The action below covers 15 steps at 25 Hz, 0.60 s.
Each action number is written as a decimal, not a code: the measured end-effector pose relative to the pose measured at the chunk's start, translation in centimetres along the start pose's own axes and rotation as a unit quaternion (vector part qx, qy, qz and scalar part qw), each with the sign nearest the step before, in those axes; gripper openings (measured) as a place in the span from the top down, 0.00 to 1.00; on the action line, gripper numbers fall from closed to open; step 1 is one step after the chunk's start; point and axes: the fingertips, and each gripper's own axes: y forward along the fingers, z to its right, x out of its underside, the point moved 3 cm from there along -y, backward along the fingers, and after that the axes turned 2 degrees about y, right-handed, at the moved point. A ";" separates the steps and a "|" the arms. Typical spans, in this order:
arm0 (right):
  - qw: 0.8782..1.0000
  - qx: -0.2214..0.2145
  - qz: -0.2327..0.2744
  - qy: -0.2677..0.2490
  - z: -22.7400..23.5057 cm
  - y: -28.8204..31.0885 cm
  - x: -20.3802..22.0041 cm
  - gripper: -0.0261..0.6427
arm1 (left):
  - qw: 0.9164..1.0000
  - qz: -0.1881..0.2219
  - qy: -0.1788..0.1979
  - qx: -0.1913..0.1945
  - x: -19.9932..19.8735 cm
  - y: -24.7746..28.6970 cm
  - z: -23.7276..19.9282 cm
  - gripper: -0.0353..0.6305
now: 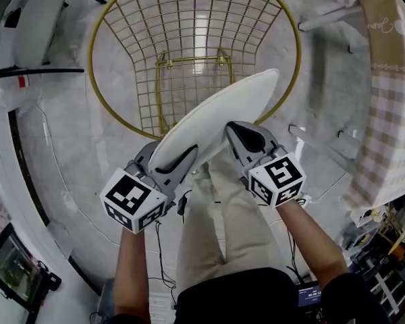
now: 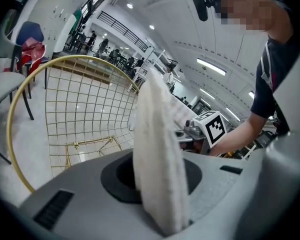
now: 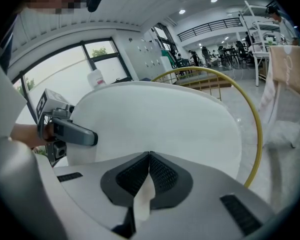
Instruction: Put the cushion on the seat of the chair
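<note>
The white cushion (image 1: 216, 113) isn't on the seat yet. It's up in the air, tilted, over the front edge of the gold wire chair (image 1: 189, 61). The left tool (image 1: 181, 159) is clamped on the cushion's lower edge, jaws only a little apart with the padding squeezed between them. The right tool (image 1: 237, 135) pinches the rim too, jaws almost closed on a thin bit. Hard to say if the cushion touches the chair's rim.
</note>
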 end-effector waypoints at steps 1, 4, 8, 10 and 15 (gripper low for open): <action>1.000 0.000 -0.001 0.000 0.0 0.3 -0.1 0.93 | 1.000 -0.003 0.003 -0.002 -0.2 0.1 -0.2 0.85; 1.000 0.000 -0.007 0.003 0.3 1.1 -0.4 0.93 | 1.000 -0.011 0.010 -0.011 -0.5 0.4 -0.7 0.85; 1.000 -0.002 -0.015 -0.002 0.8 1.9 -0.5 0.93 | 1.000 -0.018 0.014 -0.015 -0.7 0.8 -1.7 0.85; 1.000 -0.005 -0.019 -0.007 0.9 2.3 -0.6 0.93 | 0.999 -0.020 0.015 -0.020 -0.7 0.9 -2.4 0.85; 1.000 -0.007 -0.025 -0.011 1.3 3.5 -0.7 0.93 | 0.998 -0.025 0.027 -0.042 -0.8 1.2 -3.6 0.84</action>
